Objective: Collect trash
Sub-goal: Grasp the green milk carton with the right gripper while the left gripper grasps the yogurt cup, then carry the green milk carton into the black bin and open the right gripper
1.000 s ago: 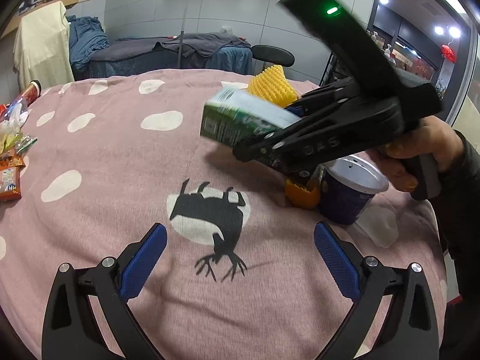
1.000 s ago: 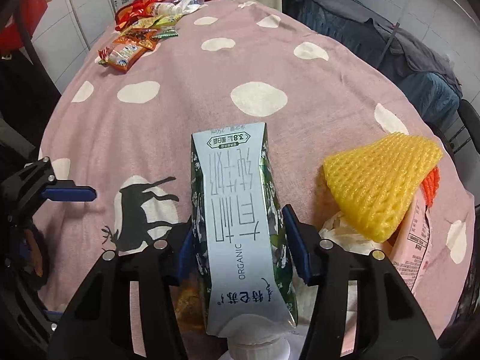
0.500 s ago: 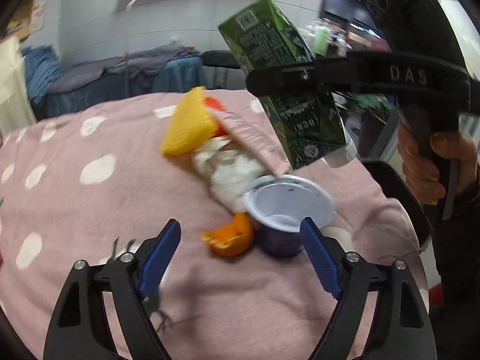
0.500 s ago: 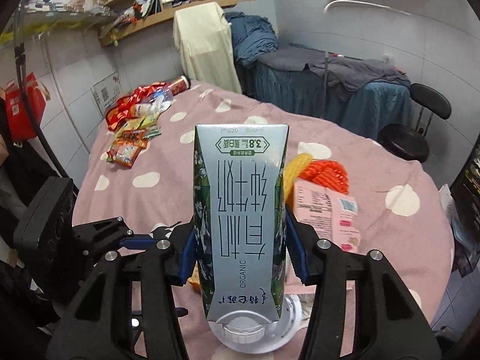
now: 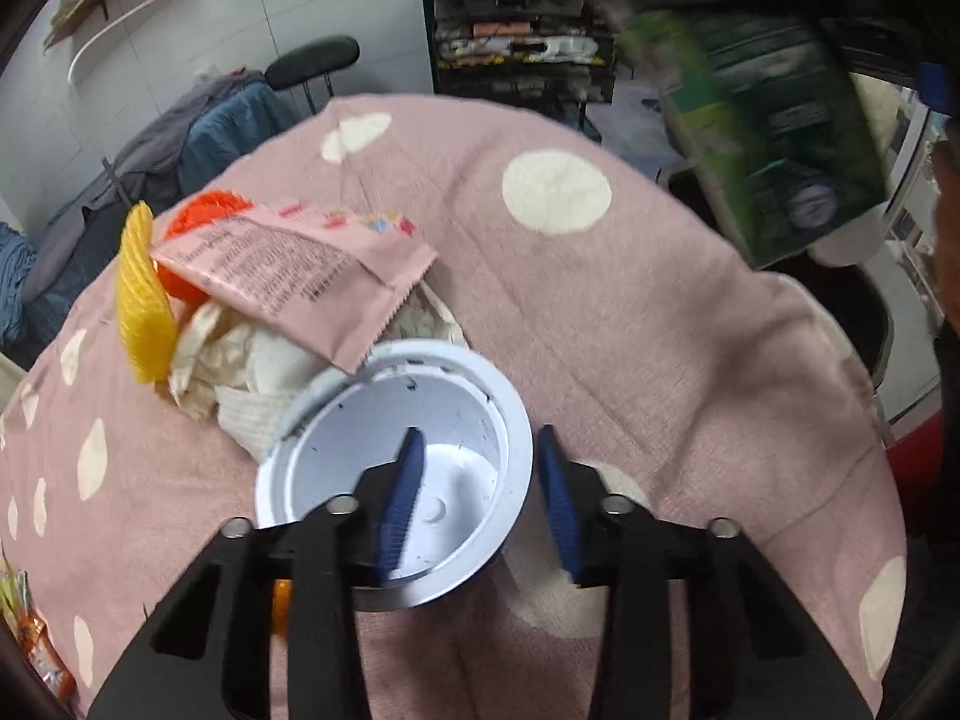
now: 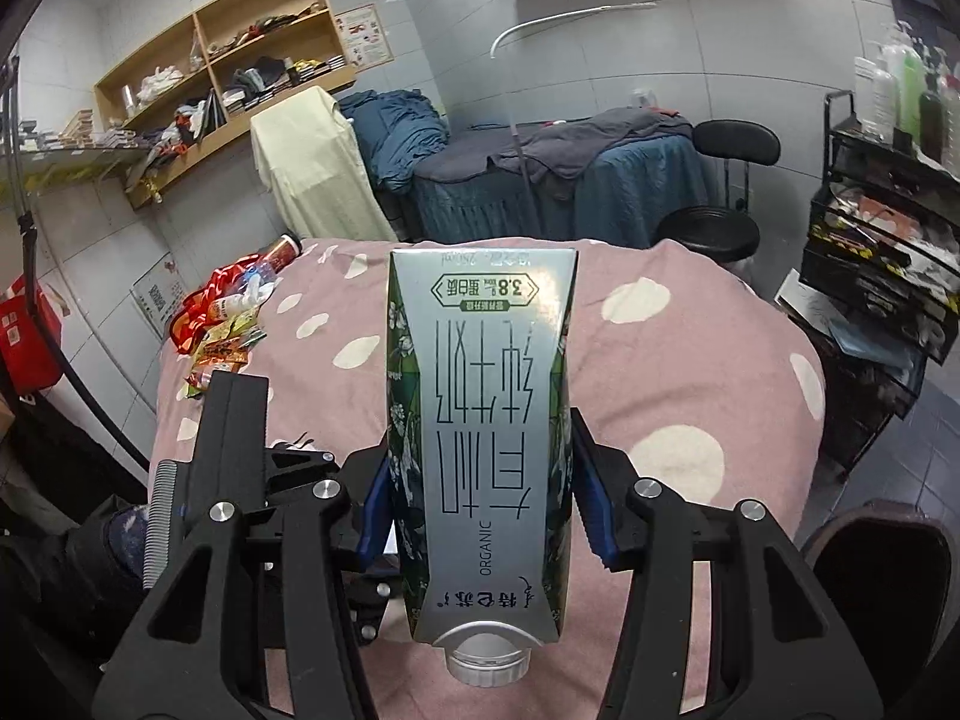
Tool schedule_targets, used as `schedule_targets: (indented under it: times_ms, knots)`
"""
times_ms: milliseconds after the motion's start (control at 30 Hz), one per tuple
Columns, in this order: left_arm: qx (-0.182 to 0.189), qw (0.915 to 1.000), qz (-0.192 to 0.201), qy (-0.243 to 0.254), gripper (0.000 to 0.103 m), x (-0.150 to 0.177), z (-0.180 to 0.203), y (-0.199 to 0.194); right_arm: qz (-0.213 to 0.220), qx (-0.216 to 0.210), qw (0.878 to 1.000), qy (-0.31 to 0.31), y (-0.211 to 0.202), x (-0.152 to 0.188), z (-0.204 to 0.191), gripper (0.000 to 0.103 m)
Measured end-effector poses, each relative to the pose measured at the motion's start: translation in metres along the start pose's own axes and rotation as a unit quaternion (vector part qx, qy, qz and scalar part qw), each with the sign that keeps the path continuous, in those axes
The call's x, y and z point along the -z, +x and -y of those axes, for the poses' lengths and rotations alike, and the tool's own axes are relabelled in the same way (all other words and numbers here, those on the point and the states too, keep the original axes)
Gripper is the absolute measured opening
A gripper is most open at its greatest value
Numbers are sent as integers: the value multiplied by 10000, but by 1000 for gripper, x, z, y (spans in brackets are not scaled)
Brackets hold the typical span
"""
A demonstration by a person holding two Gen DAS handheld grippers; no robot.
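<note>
A white-lined empty cup (image 5: 336, 480) stands on the pink spotted tablecloth (image 5: 600, 330). My left gripper (image 5: 480, 441) straddles the cup's right wall, one blue pad inside and the other outside. Its jaws are closing and the pads do not squeeze the wall. My right gripper (image 6: 480, 462) is shut on a green-and-silver milk carton (image 6: 480, 420), held cap-down above the table. The carton (image 5: 780, 138) appears blurred at the upper right of the left wrist view. Behind the cup lie a pink wrapper (image 5: 288, 264), a yellow foam net (image 5: 141, 306) and crumpled tissue (image 5: 240, 360).
An orange foam net (image 5: 210, 210) pokes out behind the wrapper, and an orange peel (image 5: 279, 606) lies by the cup. Snack packets (image 6: 222, 324) sit at the table's far left edge. A dark bin (image 6: 870, 570) stands off the table's right side. A black stool (image 6: 708, 234) stands beyond.
My left gripper swung from the bare cloth onto the cup and narrowed its jaws over the cup's wall. The right gripper carried the carton up and away from the trash pile.
</note>
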State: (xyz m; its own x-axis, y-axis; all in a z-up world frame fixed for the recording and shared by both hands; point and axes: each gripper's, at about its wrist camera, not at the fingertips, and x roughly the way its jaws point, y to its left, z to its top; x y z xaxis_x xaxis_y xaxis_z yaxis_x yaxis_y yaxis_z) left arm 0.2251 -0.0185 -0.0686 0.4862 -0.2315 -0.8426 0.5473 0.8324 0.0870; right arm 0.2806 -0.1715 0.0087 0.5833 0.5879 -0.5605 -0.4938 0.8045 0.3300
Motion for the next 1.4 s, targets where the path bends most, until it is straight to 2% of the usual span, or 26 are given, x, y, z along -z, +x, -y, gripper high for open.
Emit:
schedule_targets:
  times_ms: [100,267,400,500,767,1000,1133,1400]
  knots:
    - [69,9999,-40,-140,19,8,-1,0,56,46,9996,284,-10,13,15,51]
    - [104,9991,34,-403,13,24,2,-9,169,135,9973,707,-25,35,36,51]
    - [204,9972,313,-653,11,32,2,-25,341,270,9944,961,-40,53,44,51]
    - [234,9935,673,-888,9,37,5,-45,500,347,9920,1107,-53,65,52,51]
    - [525,9819,1285,-1286,9,27,20,-73,853,747,9833,1422,-96,100,69,51]
    - [952,9756,1589,-1174,9,5,59,-81,1055,1298,9707,1723,-125,121,87,51]
    - [1162,9742,1633,-1041,9,-10,81,-79,1068,1769,9612,1825,-136,134,101,51]
    - [1454,9740,1580,-716,9,-39,123,-63,747,2432,9432,2135,-126,157,147,51]
